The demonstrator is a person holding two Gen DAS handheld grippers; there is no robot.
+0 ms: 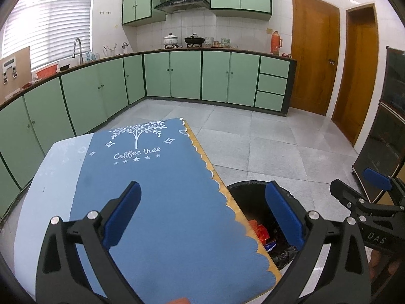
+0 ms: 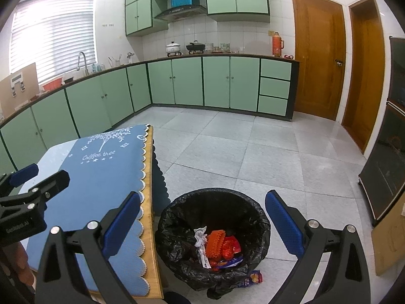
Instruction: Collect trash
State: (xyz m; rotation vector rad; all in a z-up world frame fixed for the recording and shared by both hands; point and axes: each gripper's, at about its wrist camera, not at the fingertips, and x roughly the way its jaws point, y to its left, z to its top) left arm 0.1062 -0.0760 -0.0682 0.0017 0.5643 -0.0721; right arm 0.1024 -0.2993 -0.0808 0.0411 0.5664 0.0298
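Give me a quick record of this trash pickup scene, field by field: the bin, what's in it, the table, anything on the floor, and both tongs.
bin: black-lined trash bin on the floor beside the table's edge
bin contents: crumpled white paper, orange wrapper, red wrapper
table: blue tablecloth printed "Coffee tree", nothing seen lying on it
floor: one small wrapper against the bin's base, outside it
left tongs: open, empty, above the table edge
right tongs: open, empty, above the bin

Blue "Coffee tree" tablecloth (image 1: 157, 190) on wooden table (image 2: 152, 253), lower left. Green cabinets (image 1: 215, 76) across centre; orange thermos (image 2: 277, 43) and pots (image 1: 171, 39) on counter. Wooden doors (image 1: 314, 50), right.
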